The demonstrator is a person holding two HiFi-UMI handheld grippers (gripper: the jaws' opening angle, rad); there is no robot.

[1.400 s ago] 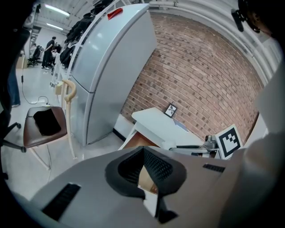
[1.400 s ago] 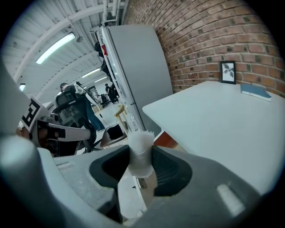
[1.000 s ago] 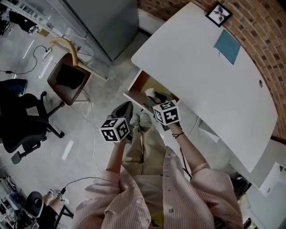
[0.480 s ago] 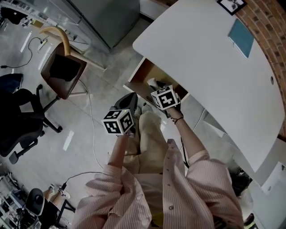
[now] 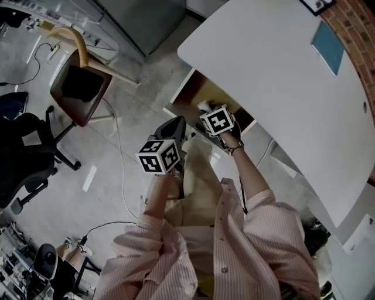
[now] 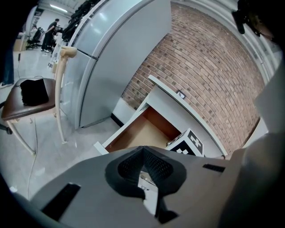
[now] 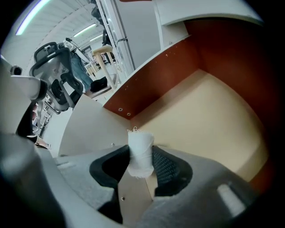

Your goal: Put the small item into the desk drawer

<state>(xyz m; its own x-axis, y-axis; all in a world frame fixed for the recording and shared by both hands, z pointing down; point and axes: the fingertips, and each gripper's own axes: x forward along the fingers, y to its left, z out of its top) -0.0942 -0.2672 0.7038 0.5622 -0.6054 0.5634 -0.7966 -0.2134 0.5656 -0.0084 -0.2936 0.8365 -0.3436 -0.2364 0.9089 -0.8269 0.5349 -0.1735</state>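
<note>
The desk drawer [image 5: 198,94] stands pulled out under the white desk top [image 5: 281,76]; its pale wooden floor [image 7: 209,116] is bare. My right gripper [image 5: 206,111] hangs over the drawer's front edge. It is shut on a small white roll [image 7: 140,149], which stands upright between the pads of my right gripper [image 7: 141,162]. My left gripper [image 5: 174,124] is held lower and to the left, outside the drawer, over the person's legs. In the left gripper view the jaws of my left gripper [image 6: 143,153] meet at the tips with nothing held, and they point at the drawer [image 6: 138,133].
A brown wooden chair [image 5: 79,88] stands on the floor left of the drawer, and a black office chair [image 5: 23,158] is further left. A grey cabinet [image 5: 146,17] stands behind. A cable [image 5: 120,170] trails across the floor. A brick wall [image 6: 200,67] backs the desk.
My right gripper has moved forward with the white roll, from before the drawer's front to over its edge. My left gripper has stayed about where it was.
</note>
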